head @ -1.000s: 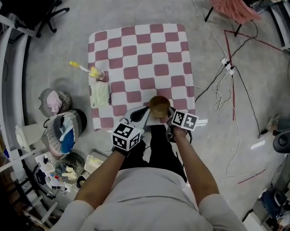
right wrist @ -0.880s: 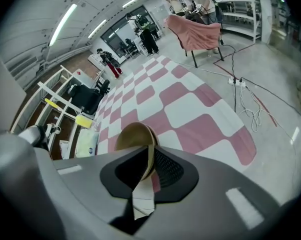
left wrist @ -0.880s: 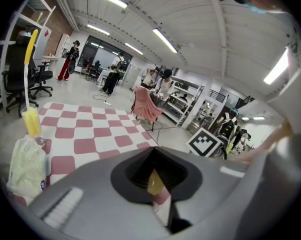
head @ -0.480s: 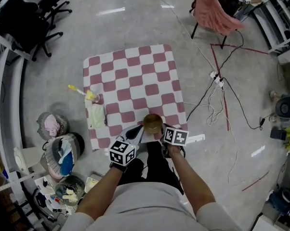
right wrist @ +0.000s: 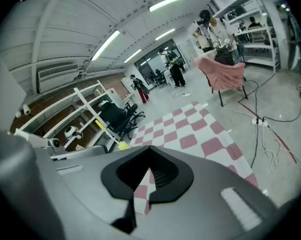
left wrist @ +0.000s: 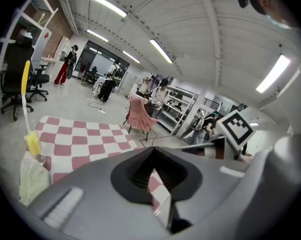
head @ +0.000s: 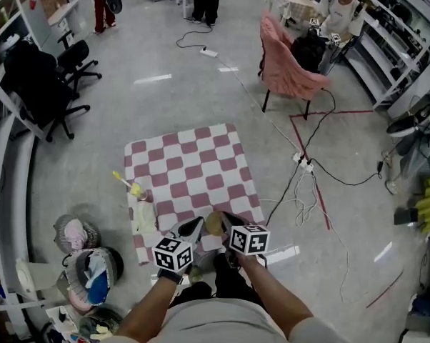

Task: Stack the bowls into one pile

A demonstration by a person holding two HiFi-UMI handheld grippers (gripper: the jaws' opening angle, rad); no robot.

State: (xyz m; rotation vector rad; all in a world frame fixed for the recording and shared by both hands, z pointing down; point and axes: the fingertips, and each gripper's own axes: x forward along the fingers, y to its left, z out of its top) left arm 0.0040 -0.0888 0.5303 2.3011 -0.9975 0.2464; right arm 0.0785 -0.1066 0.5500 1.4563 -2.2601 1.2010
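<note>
Right gripper view. The right gripper (right wrist: 149, 151) fills the lower foreground: its two grey jaws meet at the tips, with nothing held between them, and only a thin wedge of the checked cloth (right wrist: 190, 129) shows through the gap behind the tips. The red-and-white cloth lies flat on the grey floor beyond. A yellow-headed stick (right wrist: 123, 145) stands just above the left jaw's edge. A black office chair (right wrist: 115, 116) and white shelving (right wrist: 85, 114) stand at left. A chair draped in pink fabric (right wrist: 223, 76) stands at right, with loose cables (right wrist: 270, 129) on the floor near it. Standing people (right wrist: 176, 69) are visible in the distance.
</note>
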